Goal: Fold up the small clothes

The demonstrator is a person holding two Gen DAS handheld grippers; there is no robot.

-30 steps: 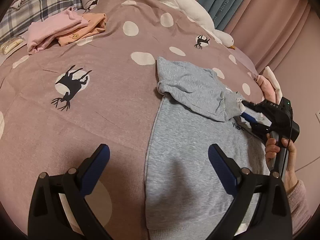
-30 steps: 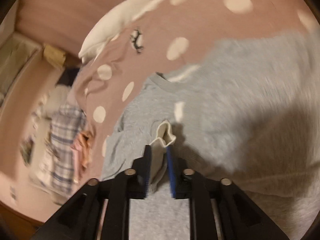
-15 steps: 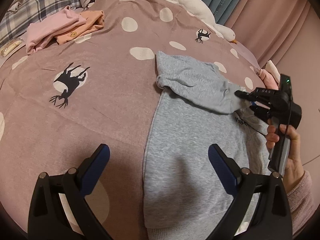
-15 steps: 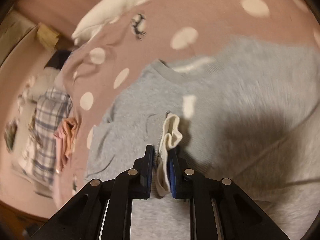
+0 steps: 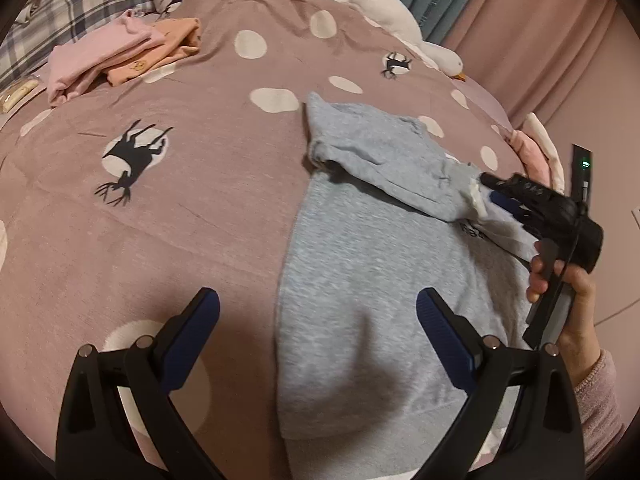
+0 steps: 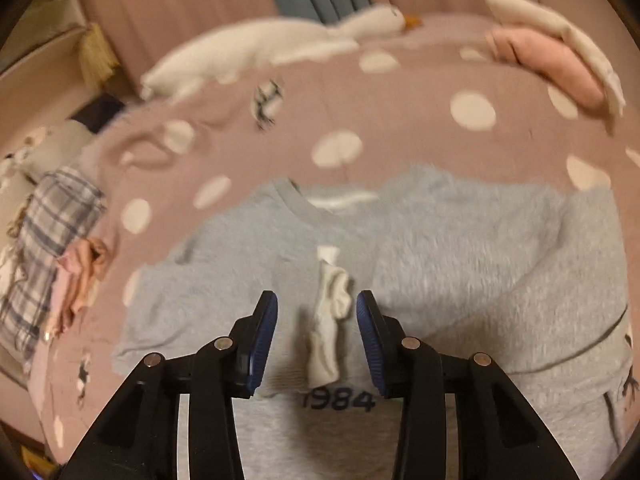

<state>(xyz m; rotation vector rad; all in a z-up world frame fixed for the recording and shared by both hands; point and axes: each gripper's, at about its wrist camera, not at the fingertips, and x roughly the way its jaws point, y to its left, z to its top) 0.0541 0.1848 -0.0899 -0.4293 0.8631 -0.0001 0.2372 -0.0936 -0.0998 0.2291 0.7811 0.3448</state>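
Observation:
A grey sweatshirt (image 5: 360, 280) printed "1984" lies flat on the pink spotted bedspread (image 5: 180, 200); it also shows in the right wrist view (image 6: 460, 248). One sleeve (image 5: 380, 152) is folded across the chest, and its white cuff (image 6: 330, 320) rests on the shirt between the right fingers. My right gripper (image 6: 316, 340) is open just above the cuff; it shows at the right in the left wrist view (image 5: 494, 194). My left gripper (image 5: 318, 320) is open and empty, hovering over the shirt's lower left edge.
Folded pink and orange clothes (image 5: 120, 56) lie at the far left of the bed beside a plaid pillow (image 5: 68, 4). A white goose plush (image 5: 380, 4) lies along the far edge. A pink and cream cushion (image 6: 560, 60) sits at the right. Curtains (image 5: 540, 20) hang behind.
My right gripper laid the sleeve across the chest, then opened and let go of the white cuff. The left gripper has stayed open and nearly still.

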